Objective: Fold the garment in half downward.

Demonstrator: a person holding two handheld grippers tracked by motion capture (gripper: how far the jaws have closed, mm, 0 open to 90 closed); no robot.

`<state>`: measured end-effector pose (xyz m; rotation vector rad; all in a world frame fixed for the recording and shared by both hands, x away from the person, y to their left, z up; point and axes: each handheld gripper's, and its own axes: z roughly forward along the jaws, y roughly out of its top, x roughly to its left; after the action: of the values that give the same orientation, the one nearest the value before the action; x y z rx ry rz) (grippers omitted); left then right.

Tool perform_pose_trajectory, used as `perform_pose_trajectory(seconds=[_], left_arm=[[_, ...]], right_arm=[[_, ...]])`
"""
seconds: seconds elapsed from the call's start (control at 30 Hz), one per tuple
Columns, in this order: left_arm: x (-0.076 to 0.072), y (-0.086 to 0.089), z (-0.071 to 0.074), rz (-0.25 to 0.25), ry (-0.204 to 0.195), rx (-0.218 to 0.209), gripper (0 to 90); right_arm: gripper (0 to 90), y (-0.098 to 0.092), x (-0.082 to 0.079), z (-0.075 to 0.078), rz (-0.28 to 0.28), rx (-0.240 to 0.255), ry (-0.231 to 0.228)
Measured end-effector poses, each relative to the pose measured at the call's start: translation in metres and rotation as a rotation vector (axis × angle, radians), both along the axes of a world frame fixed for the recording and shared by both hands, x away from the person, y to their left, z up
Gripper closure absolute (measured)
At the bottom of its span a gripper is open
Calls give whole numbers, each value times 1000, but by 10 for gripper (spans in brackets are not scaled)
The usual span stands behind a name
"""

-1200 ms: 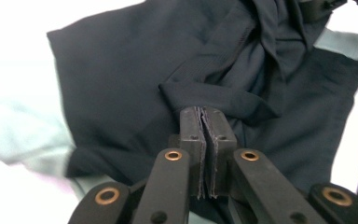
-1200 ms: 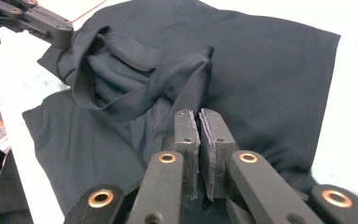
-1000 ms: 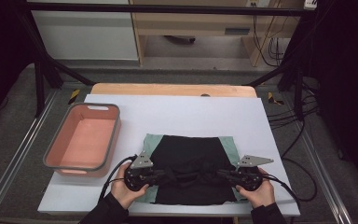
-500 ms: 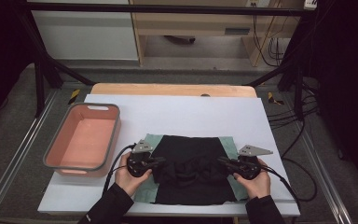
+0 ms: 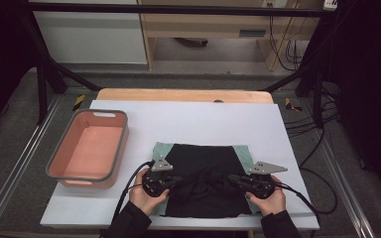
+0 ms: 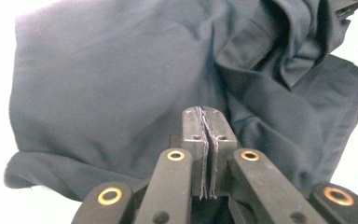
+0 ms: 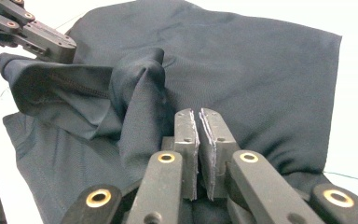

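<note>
High view: you sit at the near edge of a white table (image 5: 188,124), a gripper in each hand, both set on a black garment (image 5: 203,168) spread over a green mat (image 5: 245,154) toward the table's near side. Your left gripper (image 5: 174,180) lies at the garment's left edge and your right gripper (image 5: 233,179) at its right edge, their jaws pointing inward toward each other, with bunched folds of cloth between them. A pink basin (image 5: 90,148) with a grey rim stands well apart to the left of the garment, on the same white surface. Cables trail from both grippers back toward you, and a grey three-cornered plate tops each one.

In the left gripper view, your left gripper (image 6: 208,116) has its jaws pressed tight together, having just been closing, with the dark fabric (image 6: 121,84) bunched around and beneath the pads; a thin layer of cloth appears pinched between them. The garment rises in creased folds toward the upper right of that view.

In the right gripper view, your right gripper (image 7: 198,119) likewise has its jaws clenched with a bare sliver between the pads, having just been closing, and a ridge of the garment (image 7: 242,65) gathers right at their tips. Farther off at the upper left, your other gripper (image 7: 51,46) clamps a lifted fold of the same cloth.
</note>
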<state>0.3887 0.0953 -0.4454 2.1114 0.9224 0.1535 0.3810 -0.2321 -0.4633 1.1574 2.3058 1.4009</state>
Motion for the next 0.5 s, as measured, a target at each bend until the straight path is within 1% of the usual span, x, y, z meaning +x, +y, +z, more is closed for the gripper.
perform_pose_trajectory(seconds=[0.03,0.07,0.1,0.13,0.17,0.23,0.27,0.3,0.37,0.4,0.47,0.5], left_arm=[[-1,-1,-2,-5,6,2,889],[-2,-2,-3,-14,24,3,890],[-4,-2,-5,-10,31,2,892],[-6,-2,-7,-10,31,13,892],[-7,-2,-8,-12,31,10,892],[-10,0,-12,-20,49,10,892],[-12,2,-14,-10,46,12,892],[-15,3,-16,-16,45,26,892],[-21,7,-18,-20,46,27,890],[-25,10,-19,-18,41,32,889],[-31,15,-19,3,14,32,874],[-34,17,-20,7,8,28,861]], right_arm=[[863,0,-1,0,1,0,0],[864,1,-1,0,0,5,-2],[864,1,-2,0,-1,11,0],[865,1,-3,0,2,12,-3],[865,2,-4,0,3,18,-2],[866,2,-6,1,4,25,-4],[866,2,-7,1,9,28,-9],[866,1,-9,2,11,30,-8],[864,1,-12,2,16,34,-11],[861,1,-15,3,20,32,-6],[851,0,-19,2,28,29,-7],[844,0,-21,2,29,22,-4]])
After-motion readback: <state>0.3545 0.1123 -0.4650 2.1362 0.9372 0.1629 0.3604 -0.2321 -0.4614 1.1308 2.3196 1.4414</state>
